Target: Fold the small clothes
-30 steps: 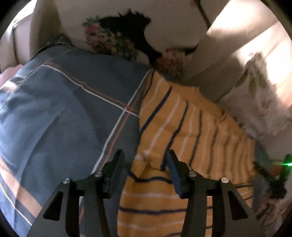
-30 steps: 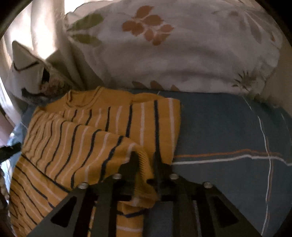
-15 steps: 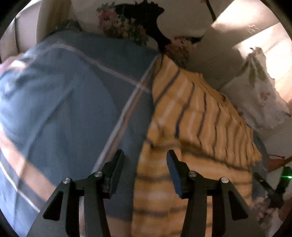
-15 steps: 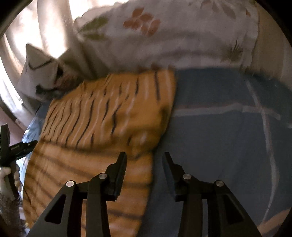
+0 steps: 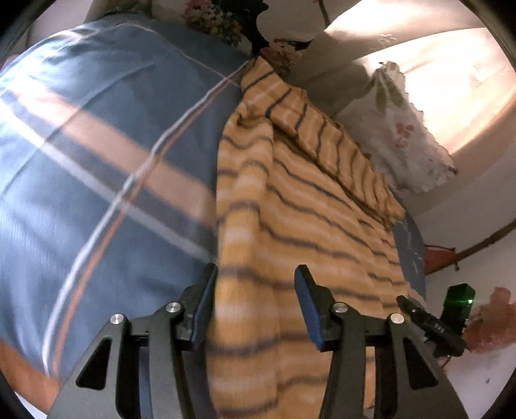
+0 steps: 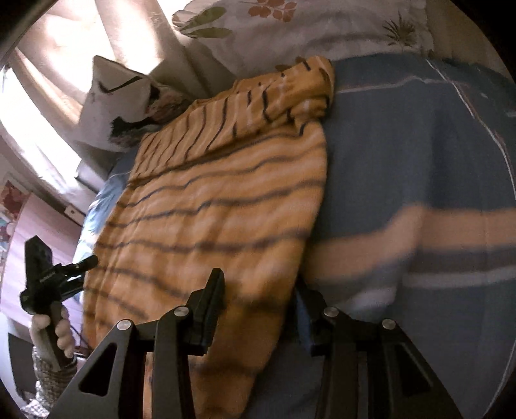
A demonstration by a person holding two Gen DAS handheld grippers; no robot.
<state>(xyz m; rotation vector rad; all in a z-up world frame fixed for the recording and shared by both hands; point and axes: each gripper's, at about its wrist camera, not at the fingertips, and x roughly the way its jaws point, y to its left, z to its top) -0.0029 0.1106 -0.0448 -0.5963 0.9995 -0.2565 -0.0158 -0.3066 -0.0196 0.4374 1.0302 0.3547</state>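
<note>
I hold a two-finger gripper in each hand over a bed covered in a blue plaid sheet (image 5: 96, 161), and the small garment I am folding, a yellow striped top (image 5: 290, 209), lies flat on it. Starting on the left, my left gripper (image 5: 254, 306) hovers above the top's near left edge with its jaws partly open and nothing between the pads; the cloth lies below them, not pinched. At the far end of the top, its upper part lies turned over onto the body as a band, just beside two floral pillows (image 6: 306, 29). On the right, my right gripper (image 6: 261, 312) hangs over the top's near right edge, jaws likewise partly open and empty. I judge that one fold is laid and I am between grasps. The next move calls for both grippers to drop onto the near hem, pinch a corner each, and carry it evenly toward the folded band.
</note>
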